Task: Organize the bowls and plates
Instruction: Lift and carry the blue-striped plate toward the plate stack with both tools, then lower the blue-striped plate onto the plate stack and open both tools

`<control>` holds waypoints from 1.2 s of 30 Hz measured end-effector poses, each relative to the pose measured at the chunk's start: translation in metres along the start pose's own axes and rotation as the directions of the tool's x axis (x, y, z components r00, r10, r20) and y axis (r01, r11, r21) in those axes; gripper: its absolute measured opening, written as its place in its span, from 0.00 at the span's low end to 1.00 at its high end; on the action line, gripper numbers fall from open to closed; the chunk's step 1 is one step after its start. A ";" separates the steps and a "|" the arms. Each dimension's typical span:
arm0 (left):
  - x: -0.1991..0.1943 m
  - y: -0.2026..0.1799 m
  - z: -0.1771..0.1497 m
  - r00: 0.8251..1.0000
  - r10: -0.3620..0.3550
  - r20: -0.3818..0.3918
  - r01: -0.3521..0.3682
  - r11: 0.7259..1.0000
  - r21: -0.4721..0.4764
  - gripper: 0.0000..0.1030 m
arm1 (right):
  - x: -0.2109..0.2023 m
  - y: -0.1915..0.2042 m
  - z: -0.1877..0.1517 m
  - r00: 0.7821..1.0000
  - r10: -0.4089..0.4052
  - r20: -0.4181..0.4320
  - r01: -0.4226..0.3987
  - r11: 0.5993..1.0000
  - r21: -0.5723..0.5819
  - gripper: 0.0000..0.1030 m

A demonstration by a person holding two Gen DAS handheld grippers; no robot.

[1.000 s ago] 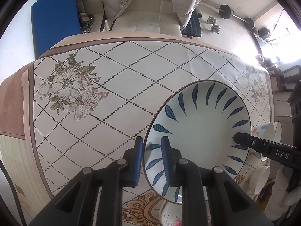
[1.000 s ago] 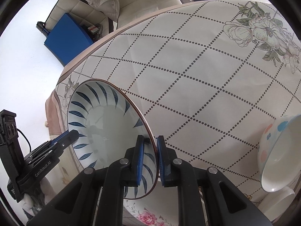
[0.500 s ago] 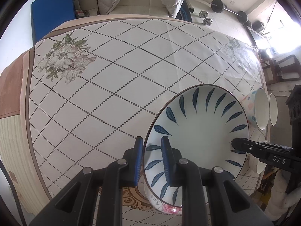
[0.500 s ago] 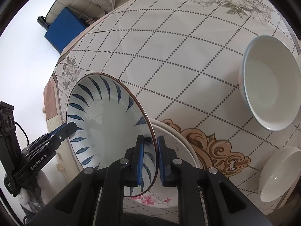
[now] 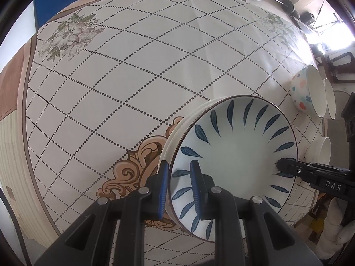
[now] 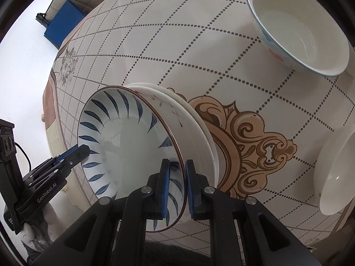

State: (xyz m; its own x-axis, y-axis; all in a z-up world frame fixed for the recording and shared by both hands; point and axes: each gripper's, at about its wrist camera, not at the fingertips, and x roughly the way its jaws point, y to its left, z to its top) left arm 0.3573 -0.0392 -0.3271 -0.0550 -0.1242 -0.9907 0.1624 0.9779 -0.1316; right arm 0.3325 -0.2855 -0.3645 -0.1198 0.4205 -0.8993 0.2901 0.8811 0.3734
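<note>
Item 1: blue-leaf plate (image 5: 235, 159), white w/ dark-blue leaf strokes round the inner wall and a thin brown rim. It is held at two opposite rim points and is seen directly over a stack of white plates (image 6: 195, 130); whether it is touching the stack or just above it cannot be told.

Item 2: left gripper (image 5: 179, 186), black body, blue pads. Its fingers (image 5: 163, 184) are set narrow, and the plate's near rim is clamped between them, one pad inside the bowl of the plate, one outside.

Item 3: right gripper (image 6: 177, 184), same build. Its fingers (image 6: 166, 181) are likewise closed narrow on the opposite rim; in the left wrist view its tip is seen at the plate's far edge, marked "DAS".

Item 4: stack of white plates, approx. two or three rims visible, a faint twig print on the top one. It is placed on the tan scroll ornament (image 6: 250, 137) printed on the cloth.

Item 5: spotted bowl (image 5: 304, 93), white inside, coloured dots outside, located on the tabletop (image 5: 137, 71) well apart from the stack, to the right side.

Item 6: small white bowl (image 6: 335, 173), plain, found near the tabletop edge, right of the ornament.

Item 7: tabletop covered w/ cream cloth, dotted diamond grid, flower prints at the corners.
</note>
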 end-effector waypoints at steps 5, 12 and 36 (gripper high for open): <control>0.011 -0.005 -0.003 1.000 0.017 -0.017 -0.017 1.000 0.007 0.17 | 0.008 -0.005 -0.003 1.000 -0.007 -0.013 0.007 1.000 0.000 0.16; 0.026 -0.012 -0.003 0.999 0.037 -0.034 -0.037 0.999 0.018 0.17 | 0.015 0.003 0.000 0.999 -0.036 -0.017 0.036 0.999 -0.024 0.16; 0.060 -0.024 0.002 0.990 0.072 -0.125 -0.072 0.997 0.002 0.18 | 0.022 0.010 0.009 0.993 -0.091 -0.070 0.089 0.995 -0.042 0.25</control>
State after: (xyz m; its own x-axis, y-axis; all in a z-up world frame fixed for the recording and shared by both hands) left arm 0.3522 -0.0703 -0.3831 -0.1655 -0.0316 -0.9857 0.1675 0.9841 -0.0597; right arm 0.3418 -0.2692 -0.3830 -0.2124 0.3525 -0.9114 0.2382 0.9232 0.3015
